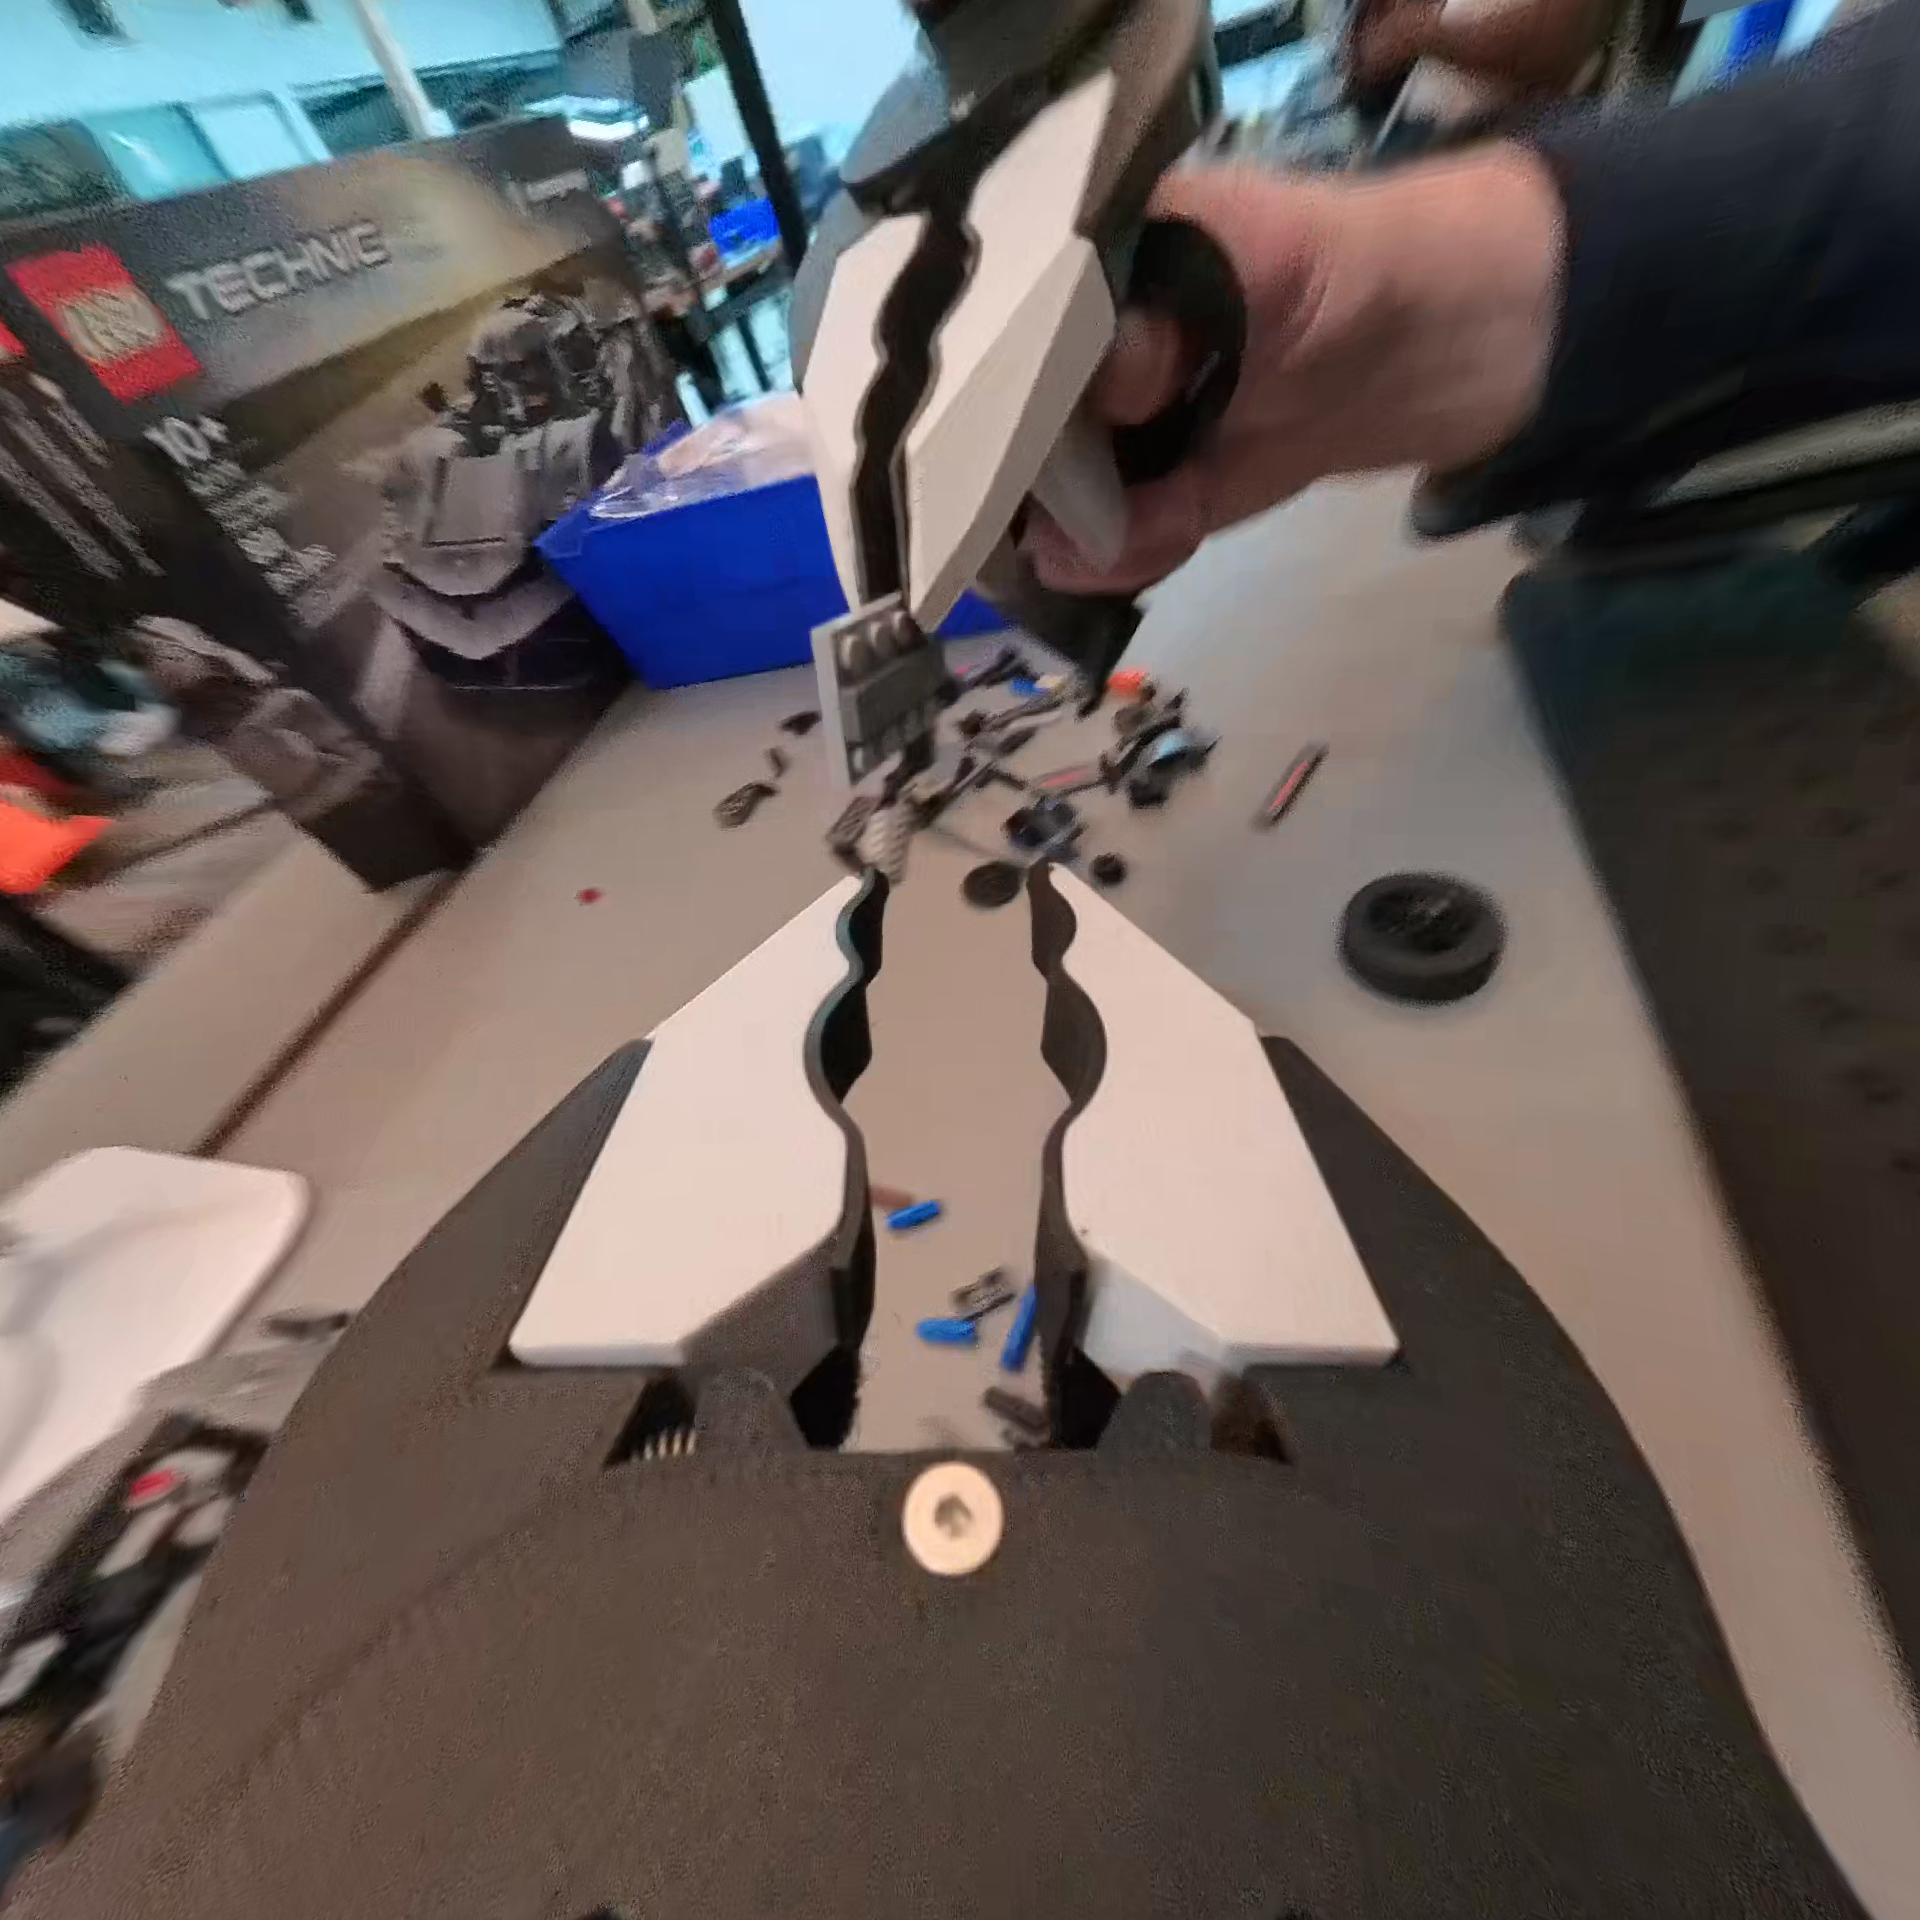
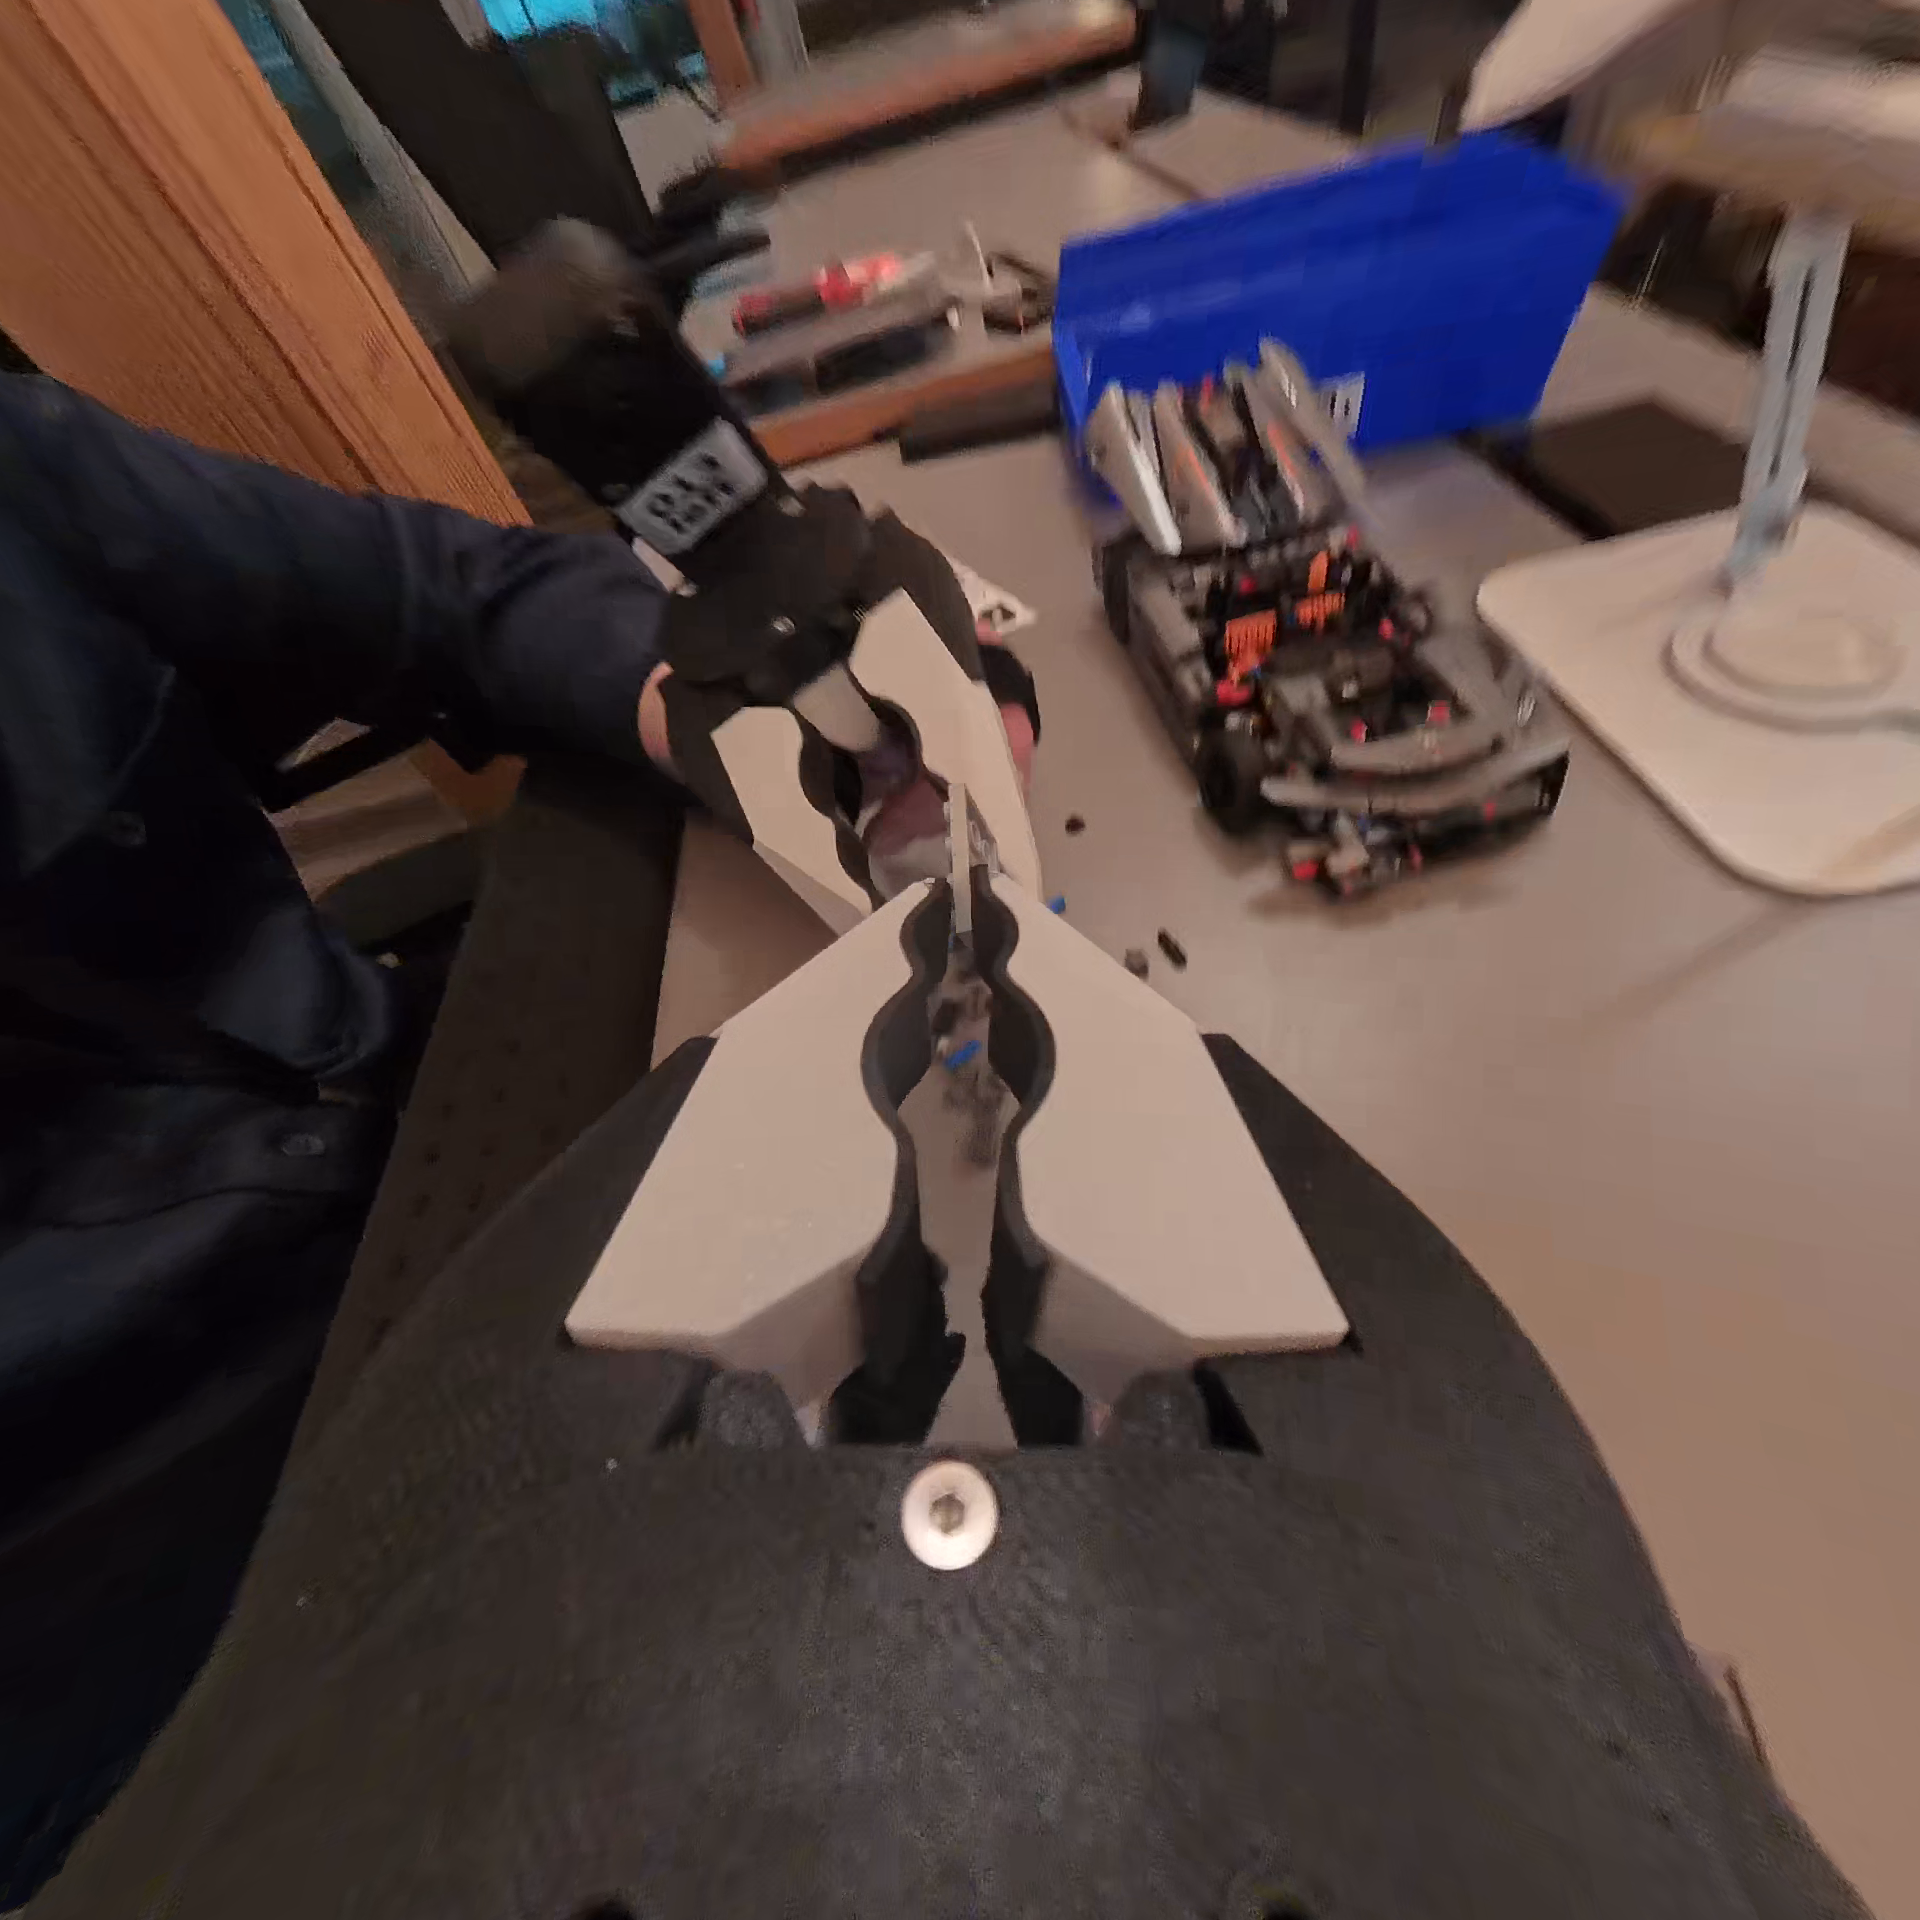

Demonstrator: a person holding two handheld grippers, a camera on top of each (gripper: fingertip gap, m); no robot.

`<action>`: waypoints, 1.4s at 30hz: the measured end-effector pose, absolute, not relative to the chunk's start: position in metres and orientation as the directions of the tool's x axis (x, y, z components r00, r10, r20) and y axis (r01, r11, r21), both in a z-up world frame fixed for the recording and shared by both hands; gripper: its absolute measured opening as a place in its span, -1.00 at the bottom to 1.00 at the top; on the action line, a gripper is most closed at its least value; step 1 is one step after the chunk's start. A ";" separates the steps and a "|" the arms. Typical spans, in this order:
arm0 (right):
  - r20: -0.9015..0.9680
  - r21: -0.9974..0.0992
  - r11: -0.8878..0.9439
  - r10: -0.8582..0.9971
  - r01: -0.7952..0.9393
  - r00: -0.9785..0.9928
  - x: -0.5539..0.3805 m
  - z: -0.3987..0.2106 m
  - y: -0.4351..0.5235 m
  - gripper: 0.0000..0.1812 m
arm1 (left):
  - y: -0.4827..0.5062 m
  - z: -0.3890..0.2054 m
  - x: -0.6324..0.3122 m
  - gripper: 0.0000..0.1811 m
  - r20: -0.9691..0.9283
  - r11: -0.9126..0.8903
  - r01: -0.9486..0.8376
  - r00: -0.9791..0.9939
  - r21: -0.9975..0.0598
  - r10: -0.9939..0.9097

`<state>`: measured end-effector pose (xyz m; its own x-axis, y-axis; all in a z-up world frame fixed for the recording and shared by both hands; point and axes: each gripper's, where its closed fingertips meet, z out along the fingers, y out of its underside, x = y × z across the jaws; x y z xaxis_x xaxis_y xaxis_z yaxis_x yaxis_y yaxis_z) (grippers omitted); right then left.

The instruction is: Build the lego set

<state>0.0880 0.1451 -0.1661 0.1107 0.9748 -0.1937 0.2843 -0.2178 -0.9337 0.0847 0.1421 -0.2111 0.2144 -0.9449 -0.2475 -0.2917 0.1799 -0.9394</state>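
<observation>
My right hand-held gripper [image 1: 891,608] pinches a grey lego panel [image 1: 878,691] above the worktop [image 1: 1299,1091]. My left hand-held gripper [image 1: 951,883] is parted, holding nothing. At 10 o'clock stands one printed set box [image 1: 312,436], beside one blue bin [image 1: 707,582]; one black tyre [image 1: 1421,935] lies at 3 o'clock.

Crowded middle of a grey surface [image 1: 540,1039], with open room at its edges.

Loose small pieces [image 1: 1049,758] litter the centre, and a black tyre [image 1: 1421,935] lies apart to their right. A blue bin [image 1: 707,582] and a tall printed box [image 1: 312,499] block the far left side. In the right wrist view, a half-built grey car [image 2: 1340,665] and a white lamp base [image 2: 1704,707] fill the far right; the near right stretch is bare. A dark mat [image 1: 1745,831] borders the surface.
</observation>
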 end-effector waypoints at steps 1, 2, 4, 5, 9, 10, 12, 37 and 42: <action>-0.174 -0.942 -0.194 0.980 0.273 0.093 0.086 -0.163 0.142 -0.99 | 0.138 -0.206 0.086 -0.71 -0.172 0.124 -0.241 0.191 -0.963 -0.966; -0.165 -0.943 -0.182 0.983 0.279 0.083 0.084 -0.164 0.139 -0.98 | 0.135 -0.199 0.086 -0.72 -0.109 0.077 -0.188 0.163 -0.979 -0.981; -0.159 -0.943 -0.171 0.985 0.285 0.063 0.079 -0.167 0.134 -0.99 | 0.131 -0.192 0.086 -0.75 -0.034 0.018 -0.131 0.126 -0.991 -0.991; -0.163 -0.945 -0.170 0.985 0.278 0.051 0.078 -0.167 0.133 -0.99 | 0.129 -0.191 0.086 -0.78 -0.014 0.002 -0.120 0.106 -0.993 -0.994; -0.165 -0.946 -0.170 0.985 0.275 0.041 0.076 -0.168 0.131 -0.99 | 0.130 -0.191 0.084 -0.90 0.035 -0.043 -0.087 0.084 -0.995 -0.996; -0.170 -0.948 -0.172 0.985 0.269 0.033 0.075 -0.167 0.130 -0.98 | 0.131 -0.191 0.083 -0.98 0.039 -0.046 -0.086 0.083 -0.995 -0.996; -0.181 -0.951 -0.182 0.983 0.250 0.025 0.073 -0.165 0.128 -0.98 | 0.130 -0.189 0.081 -1.00 0.054 -0.058 -0.067 0.064 -0.996 -0.997; 0.014 -0.940 -0.133 0.904 0.313 0.427 0.136 -0.136 0.193 -0.68 | 0.139 -0.182 0.074 -0.98 0.173 -0.174 -0.001 0.045 -0.985 -0.984; 0.065 -0.800 -0.340 0.769 0.493 0.636 0.204 -0.177 0.231 -0.64 | 0.148 -0.192 0.074 -0.98 0.170 -0.174 -0.034 0.083 -0.984 -0.982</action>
